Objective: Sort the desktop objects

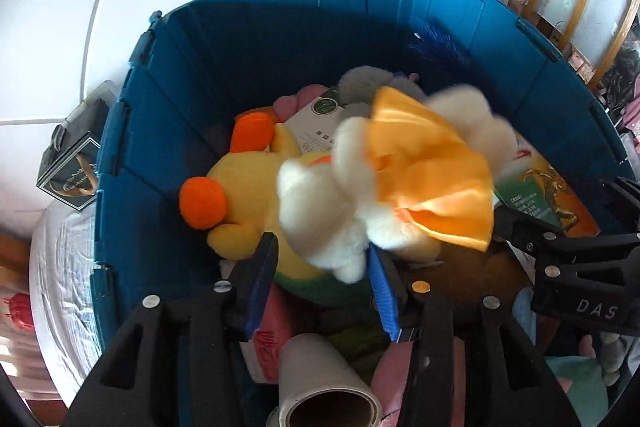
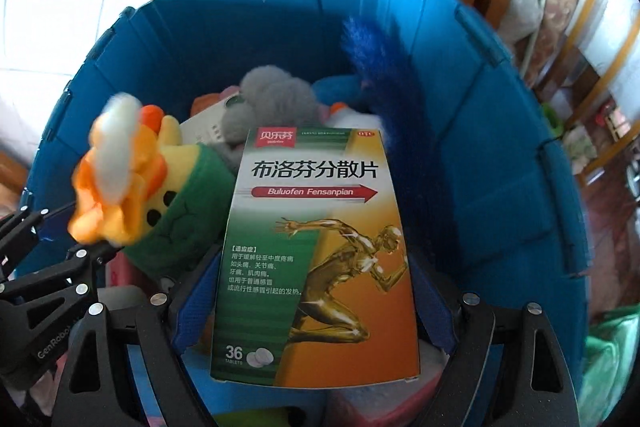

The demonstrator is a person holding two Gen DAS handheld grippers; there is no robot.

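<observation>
**Both claws loaded above the blue bin**

The left claw [image 1: 320, 259] sits low centre in its own view, its blue pads apart around the white plush foot of a white-and-orange soft toy [image 1: 392, 179]. The toy is blurred, and whether the pads pinch it or have just let go I cannot tell. The toy lies up and to the right of the claw, long axis slanting toward the upper right, directly over a yellow plush duck [image 1: 248, 195] already lying in the blue bin [image 1: 280, 39].

The right claw [image 2: 316, 307] is closed on a medicine box [image 2: 316, 247], gripping its long sides low down. The box stands lengthwise along the fingers, top end pointing toward the far wall of the bin in the upper centre of the frame. It too hangs over the bin's contents, so the drop is straight down, not across.

Open room is scarce: grey plush [image 2: 264, 95], a blue furry toy [image 2: 380, 67] and the duck fill the floor of the bin. The left claw shows at the lower left of the right view, near the box, so the hands could crowd one another. The bin walls stand well clear.
</observation>
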